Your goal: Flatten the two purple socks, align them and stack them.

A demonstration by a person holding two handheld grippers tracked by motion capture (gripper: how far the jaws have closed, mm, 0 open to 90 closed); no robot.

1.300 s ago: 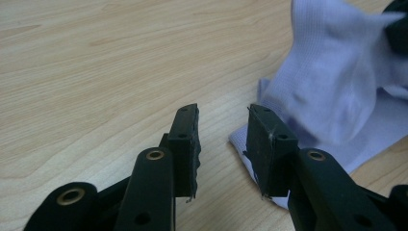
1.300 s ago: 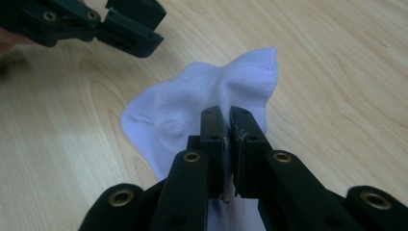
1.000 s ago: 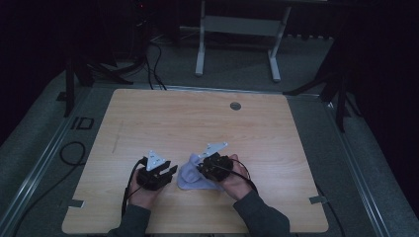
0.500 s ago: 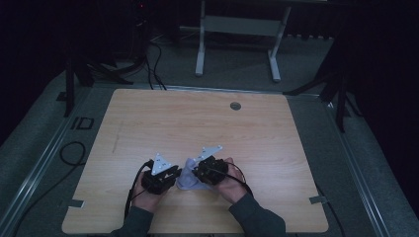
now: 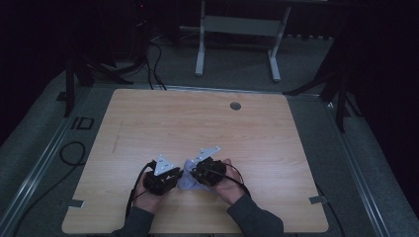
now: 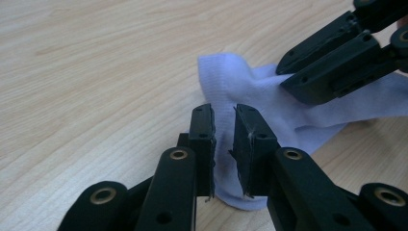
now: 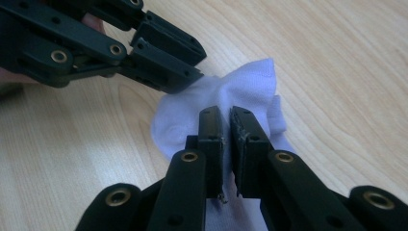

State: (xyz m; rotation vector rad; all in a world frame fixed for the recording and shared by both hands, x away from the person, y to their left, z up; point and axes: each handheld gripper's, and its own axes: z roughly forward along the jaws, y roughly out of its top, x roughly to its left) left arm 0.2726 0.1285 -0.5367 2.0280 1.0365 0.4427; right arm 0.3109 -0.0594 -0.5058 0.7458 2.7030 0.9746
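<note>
1 sock (image 6: 250,91), pale lilac-white ribbed knit, soft and crumpled, lies on the near middle of the light wooden worktop (image 5: 148,123), between 2 black claws. The left claw (image 6: 223,120) has just been closing; its jaws stand nearly together with a fold of the sock between them, a thin gap showing. The right claw (image 7: 227,120) is pinched tight on another fold. Both claws meet over the sock, almost touching. 1 round grommet (image 5: 235,105) sits near the far edge. Bare wood surrounds the sock.

table (image 5: 148,118) | grommet (image 5: 235,105) | desk frame (image 5: 237,29) | floor cables (image 5: 158,59)
</note>
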